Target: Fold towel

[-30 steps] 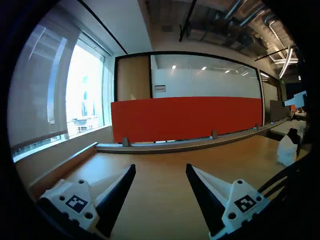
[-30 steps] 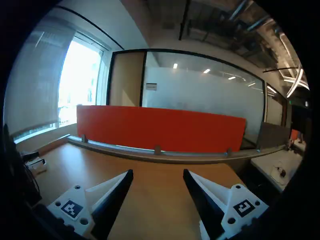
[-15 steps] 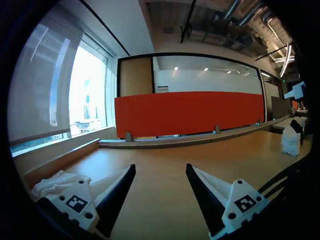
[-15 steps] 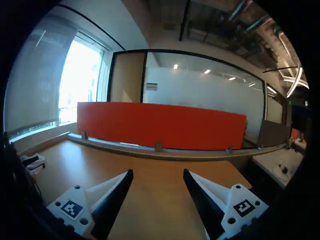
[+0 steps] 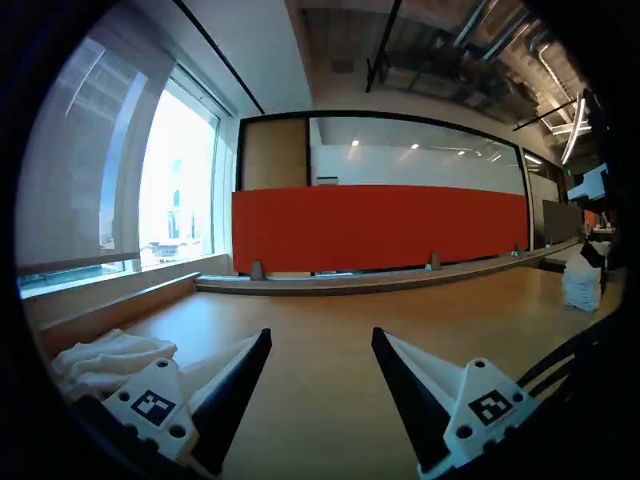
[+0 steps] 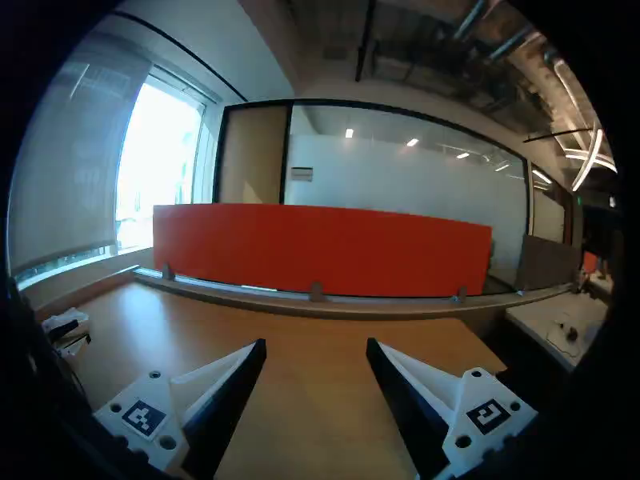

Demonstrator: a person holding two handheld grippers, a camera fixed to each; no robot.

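Observation:
A crumpled white towel [image 5: 108,360] lies on the wooden table [image 5: 336,320] at the lower left of the left gripper view, just behind the left finger. My left gripper [image 5: 322,344] hovers over the table, open, with nothing between its fingers. In the same view the other gripper [image 5: 582,280] stands far off at the right edge. My right gripper [image 6: 315,352] is open too, low over bare wood [image 6: 320,352]. At the left edge of the right gripper view a white and black piece of the other gripper [image 6: 60,330] peeks in.
An orange divider panel [image 5: 376,228] on a grey rail [image 5: 360,280] closes off the table's far side. A bright window [image 5: 172,200] with a wooden ledge [image 5: 104,308] runs along the left. Another desk [image 6: 556,328] stands off to the right.
The left gripper view has tilted and shifted so the white towel has come into sight at the lower left. The right gripper has barely moved. Both stay open.

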